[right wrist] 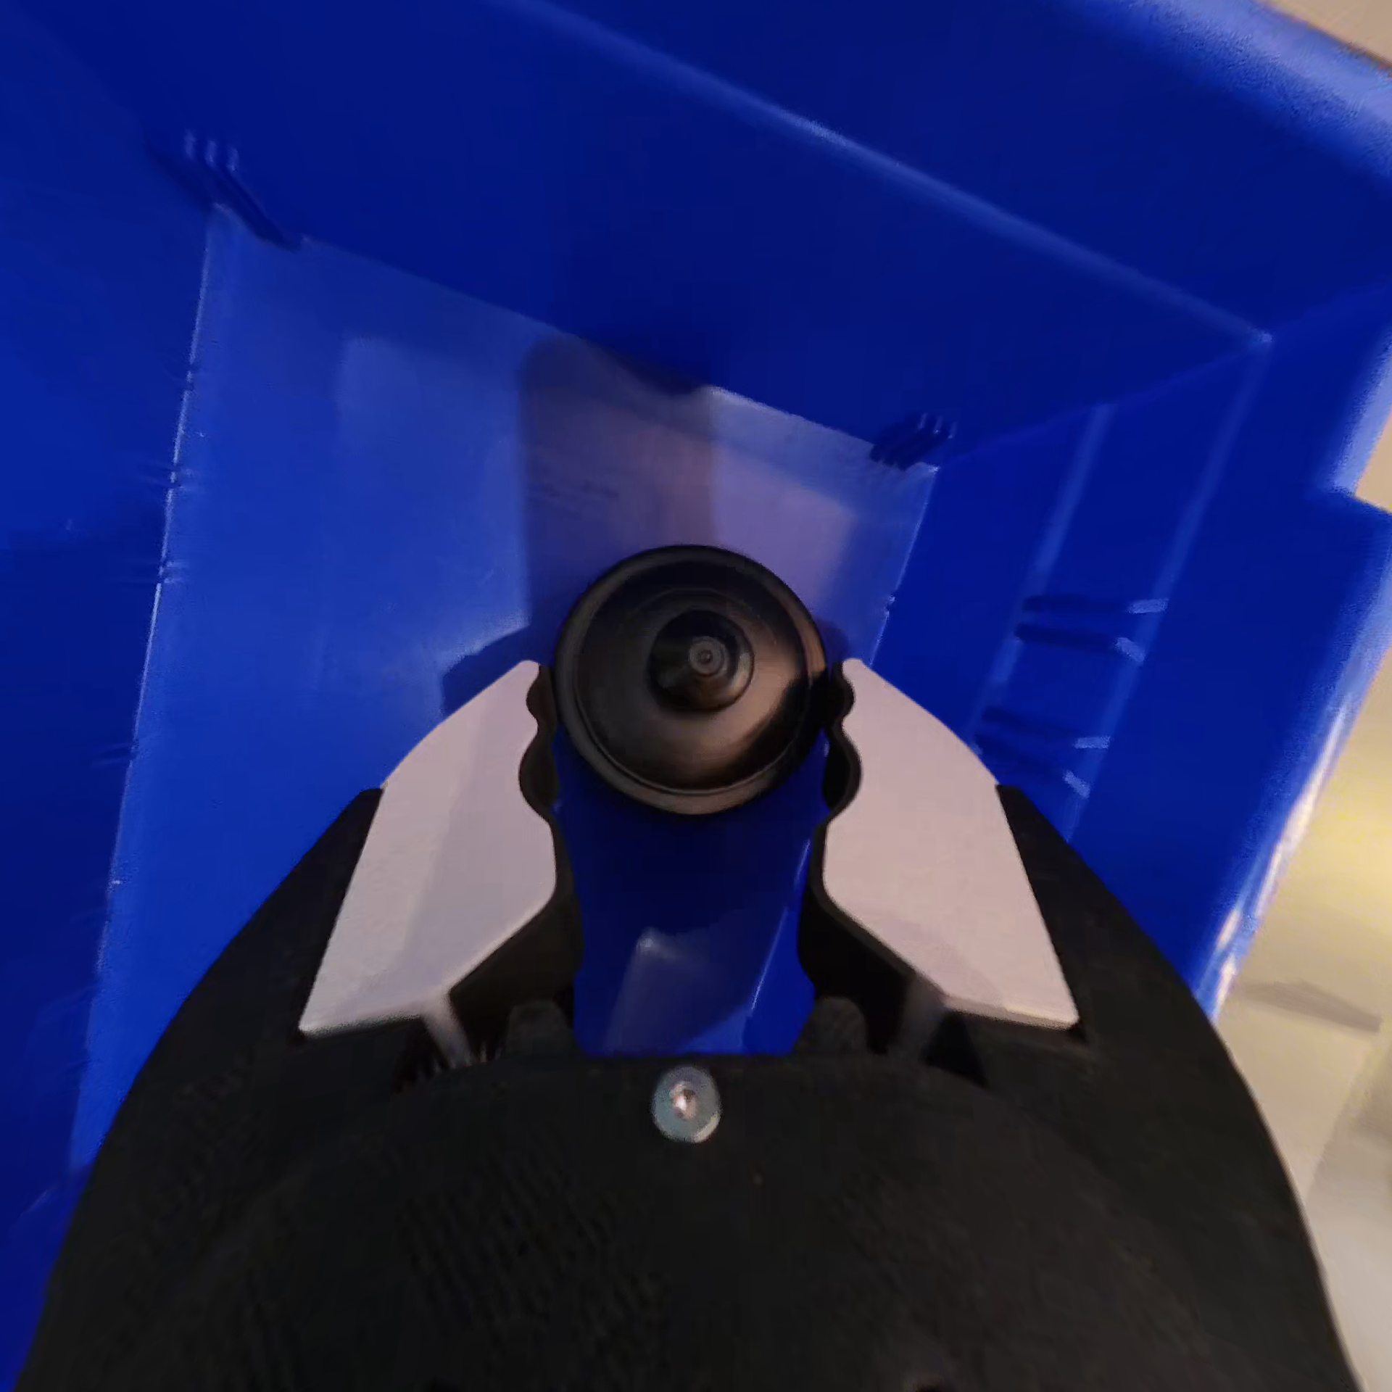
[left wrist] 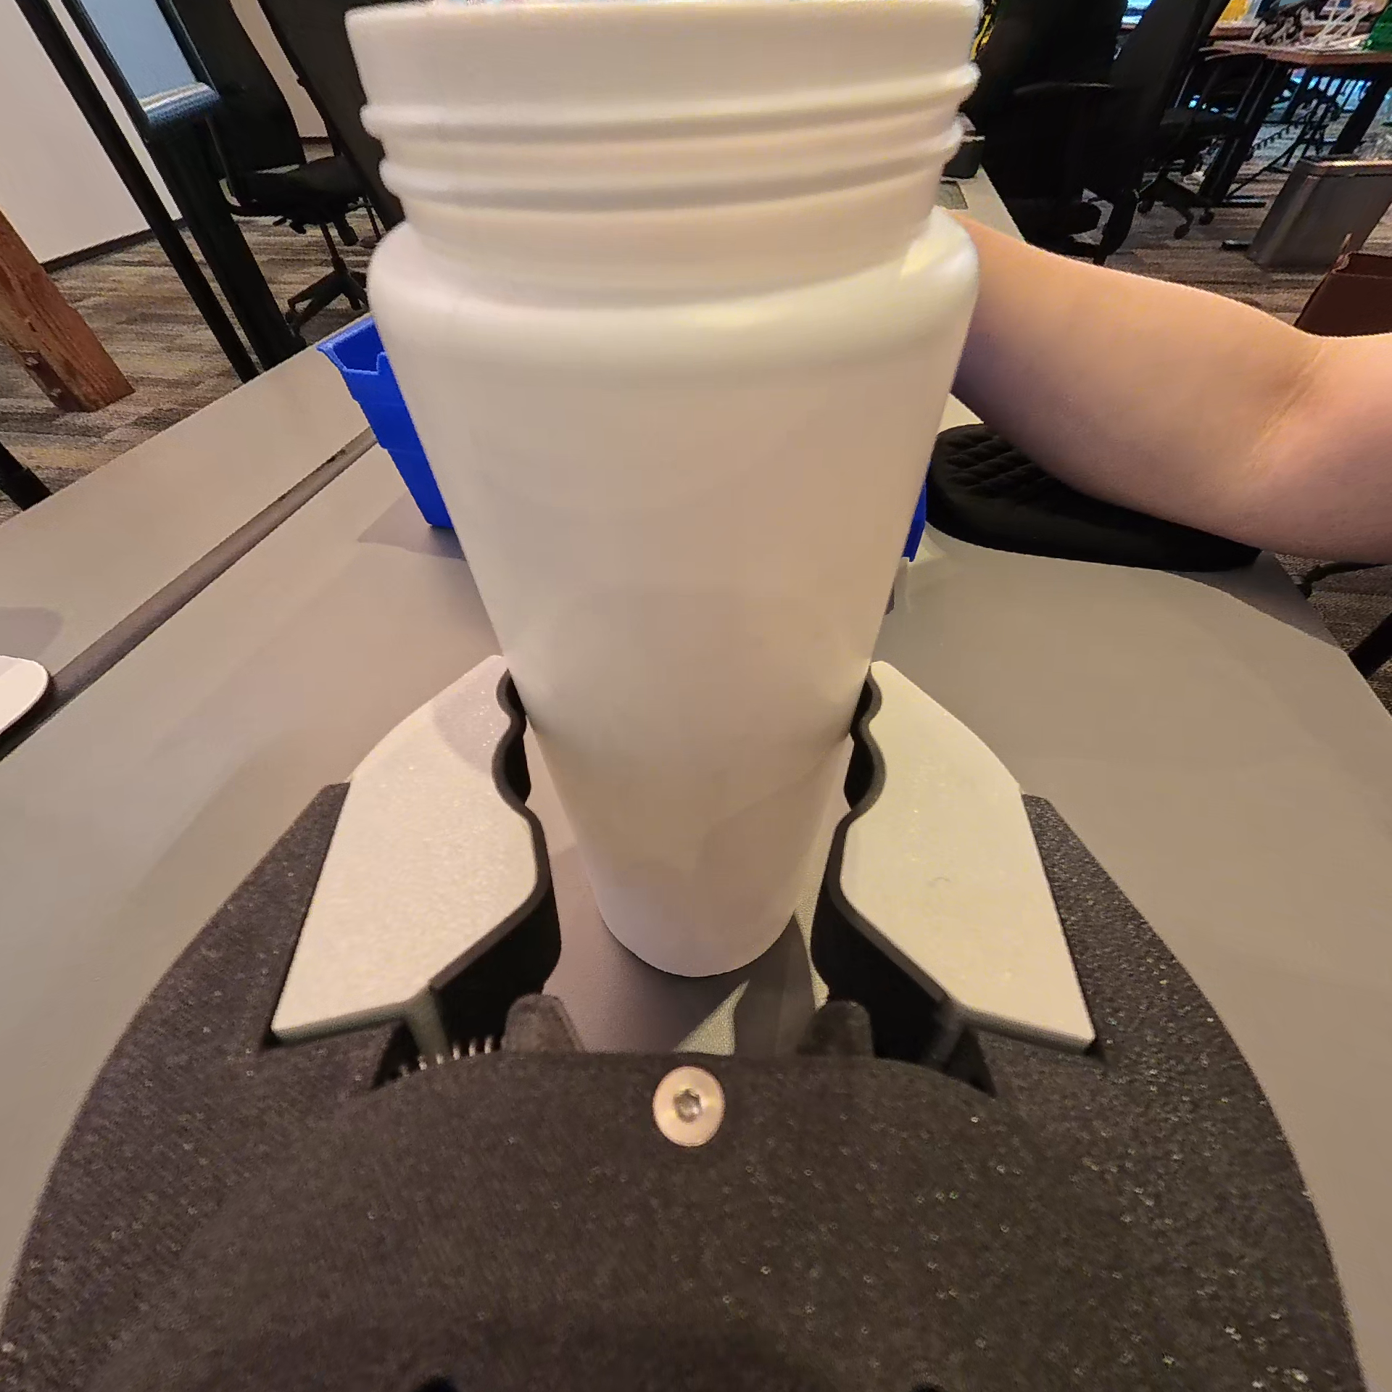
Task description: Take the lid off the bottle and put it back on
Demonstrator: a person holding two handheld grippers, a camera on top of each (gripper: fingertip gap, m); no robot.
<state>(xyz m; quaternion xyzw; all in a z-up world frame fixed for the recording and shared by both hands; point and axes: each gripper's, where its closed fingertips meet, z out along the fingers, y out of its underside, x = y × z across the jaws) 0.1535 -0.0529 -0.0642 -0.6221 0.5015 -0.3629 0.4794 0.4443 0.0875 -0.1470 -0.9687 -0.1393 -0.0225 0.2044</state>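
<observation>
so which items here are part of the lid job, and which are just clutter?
Job:
- white bottle, lid off, threads bare, clamped in left gripper
- black lid, between the fingertips of right gripper, inside blue bin

Clutter:
- black mesh pad on the grey table
- office chairs behind

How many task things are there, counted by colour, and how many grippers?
White: 1, the bottle, lid off
Black: 1, the lid
Blue: 1, the bin
Grippers: 2, left gripper, right gripper
Total: 5
</observation>
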